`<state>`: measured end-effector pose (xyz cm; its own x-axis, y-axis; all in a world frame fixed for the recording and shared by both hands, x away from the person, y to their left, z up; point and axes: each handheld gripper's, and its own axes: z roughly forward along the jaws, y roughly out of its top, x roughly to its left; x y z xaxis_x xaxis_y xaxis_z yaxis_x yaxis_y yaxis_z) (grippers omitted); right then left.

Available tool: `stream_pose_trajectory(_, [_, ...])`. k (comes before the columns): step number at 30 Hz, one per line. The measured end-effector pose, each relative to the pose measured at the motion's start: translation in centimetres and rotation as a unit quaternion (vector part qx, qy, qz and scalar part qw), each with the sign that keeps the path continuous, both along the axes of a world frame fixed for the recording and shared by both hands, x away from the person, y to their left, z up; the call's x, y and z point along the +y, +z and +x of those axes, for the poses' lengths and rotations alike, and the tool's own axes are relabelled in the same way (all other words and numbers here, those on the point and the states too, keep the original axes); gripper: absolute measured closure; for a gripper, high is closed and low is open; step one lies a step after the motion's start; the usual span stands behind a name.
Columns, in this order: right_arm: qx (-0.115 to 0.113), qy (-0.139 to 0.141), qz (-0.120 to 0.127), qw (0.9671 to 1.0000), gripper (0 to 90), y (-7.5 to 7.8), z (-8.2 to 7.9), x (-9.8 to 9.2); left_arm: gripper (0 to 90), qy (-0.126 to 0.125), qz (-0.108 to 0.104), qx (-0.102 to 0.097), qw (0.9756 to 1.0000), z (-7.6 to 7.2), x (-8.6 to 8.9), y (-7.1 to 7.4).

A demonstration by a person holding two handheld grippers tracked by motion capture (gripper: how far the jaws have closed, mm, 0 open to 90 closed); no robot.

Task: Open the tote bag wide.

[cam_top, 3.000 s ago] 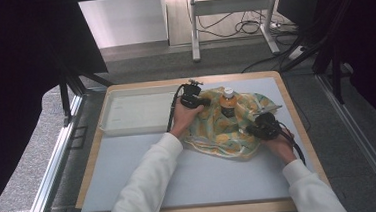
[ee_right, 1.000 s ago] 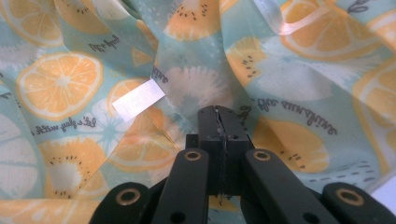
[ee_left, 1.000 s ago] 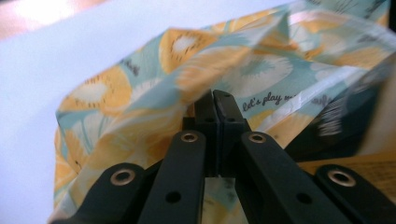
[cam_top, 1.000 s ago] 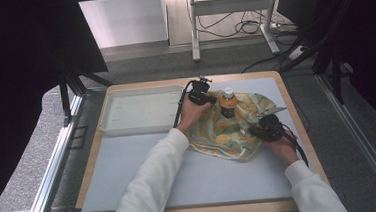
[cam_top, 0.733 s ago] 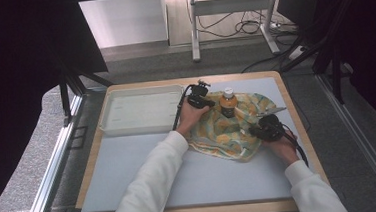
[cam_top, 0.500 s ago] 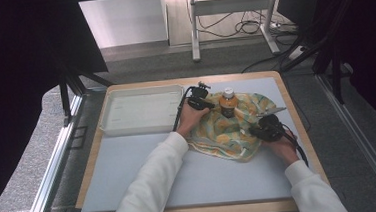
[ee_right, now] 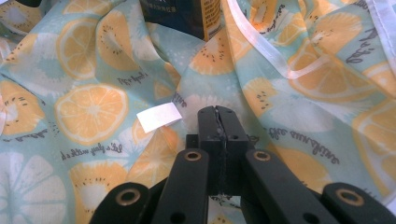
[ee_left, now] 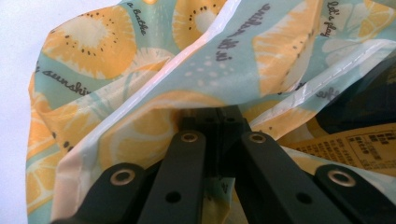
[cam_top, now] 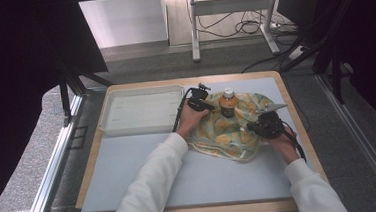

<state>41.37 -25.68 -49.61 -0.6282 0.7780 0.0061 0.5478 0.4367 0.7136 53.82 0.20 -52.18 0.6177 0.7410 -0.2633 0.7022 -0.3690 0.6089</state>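
The thin lemon-print teal cloth [cam_top: 228,131] lies under the amber bottle [cam_top: 227,102], its edge pinched in the closed left gripper [ee_left: 219,116] beside the bottle, apparently for wrapping, while the right gripper [ee_right: 217,119], closed empty, rests on it.

A shallow white tray [cam_top: 141,111] sits at the far left of the pale worktop [cam_top: 201,180] with its wooden rim, while beyond it a metal frame [cam_top: 229,13] and loose cables [cam_top: 243,29] occupy the grey floor [cam_top: 34,162].
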Motion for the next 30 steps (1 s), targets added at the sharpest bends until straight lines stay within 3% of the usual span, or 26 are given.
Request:
stream_pose_trajectory(3, [0.001,-0.003,-0.001,1.0,89.5,-0.1,0.0,-0.2,89.7,-0.002,-0.001,-0.003,1.0,-0.1,0.1,0.2])
stream_pose_trajectory(6, [0.0,-0.006,0.002,1.0,89.5,0.0,0.0,-0.4,89.7,-0.007,-0.017,-0.011,0.9998,-0.7,0.2,1.1])
stream_pose_trajectory(13, [-0.003,-0.01,0.008,0.9999,89.5,0.2,0.0,-0.7,89.7,-0.03,-0.03,-0.032,0.9986,-2.9,1.0,3.3])
stream_pose_trajectory(18, [-0.005,-0.012,0.012,0.9999,89.5,0.5,0.0,-0.7,89.7,-0.046,-0.041,-0.037,0.9974,-4.4,1.4,3.8])
stream_pose_trajectory(21, [-0.008,-0.011,0.013,0.9998,89.5,0.7,0.2,-0.4,89.6,-0.055,-0.049,-0.029,0.9968,-5.1,1.1,3.7])
stream_pose_trajectory(26, [-0.005,-0.014,0.028,0.9995,89.5,1.0,1.6,0.3,89.6,-0.066,-0.041,-0.016,0.9968,-5.5,0.3,2.5])
stream_pose_trajectory(30, [0.009,-0.014,0.015,0.9997,89.5,0.6,3.2,1.3,89.6,-0.073,-0.038,-0.002,0.9966,-5.5,0.2,1.6])
